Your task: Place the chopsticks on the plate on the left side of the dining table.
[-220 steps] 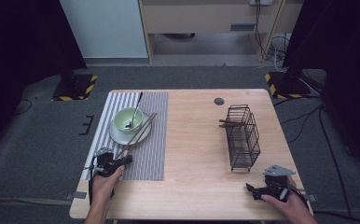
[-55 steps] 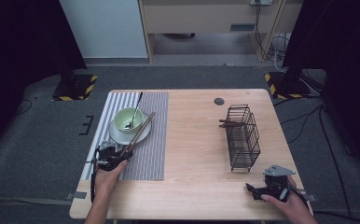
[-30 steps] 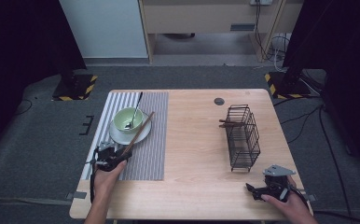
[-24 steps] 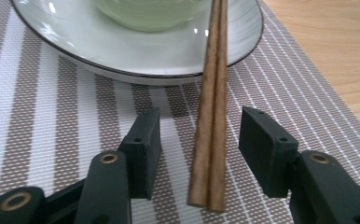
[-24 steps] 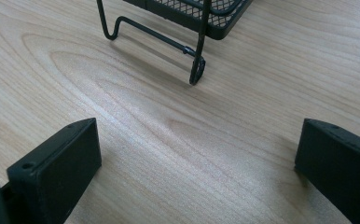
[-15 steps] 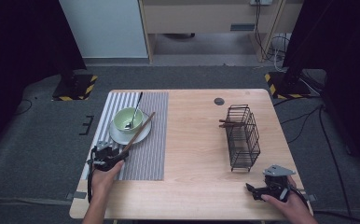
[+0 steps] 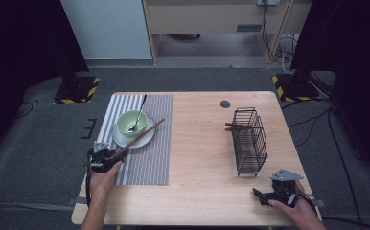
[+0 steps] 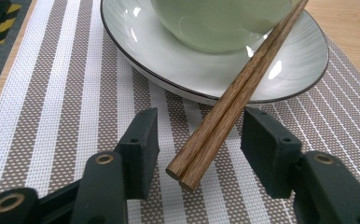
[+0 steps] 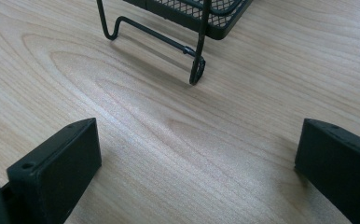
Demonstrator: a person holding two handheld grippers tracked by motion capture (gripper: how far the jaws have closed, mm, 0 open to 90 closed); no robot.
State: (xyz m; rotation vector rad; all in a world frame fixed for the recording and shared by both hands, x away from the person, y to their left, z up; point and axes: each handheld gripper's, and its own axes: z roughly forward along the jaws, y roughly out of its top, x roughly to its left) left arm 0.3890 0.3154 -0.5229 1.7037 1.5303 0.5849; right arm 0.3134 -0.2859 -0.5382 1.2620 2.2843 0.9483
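A pair of brown wooden chopsticks (image 7: 142, 135) leans on a white plate (image 7: 120, 140) that carries a pale green bowl (image 7: 128, 125) with a spoon (image 7: 140, 108) in it. The near ends of the chopsticks (image 8: 243, 81) lie on the striped placemat (image 8: 66, 93). My left gripper (image 8: 200, 126) has a jaw on either side of those ends, with gaps on both sides. Its jaws have just been opening and the pads touch nothing. In the high view the left gripper (image 7: 117, 154) sits at the mat's left edge. My right gripper (image 7: 260, 195) rests wide open on the bare wood near the front right corner.
A black wire rack (image 7: 250, 141) stands on the right half of the table with brown sticks (image 7: 236, 127) in its far end. Its near foot (image 9: 194, 70) is just ahead of the right gripper (image 9: 199, 130). A small round hole cover (image 7: 225, 103) lies near the far edge.
The left gripper has slid a little to the left and back along the placemat. The chopsticks still lean on the plate. The right hand has not moved.
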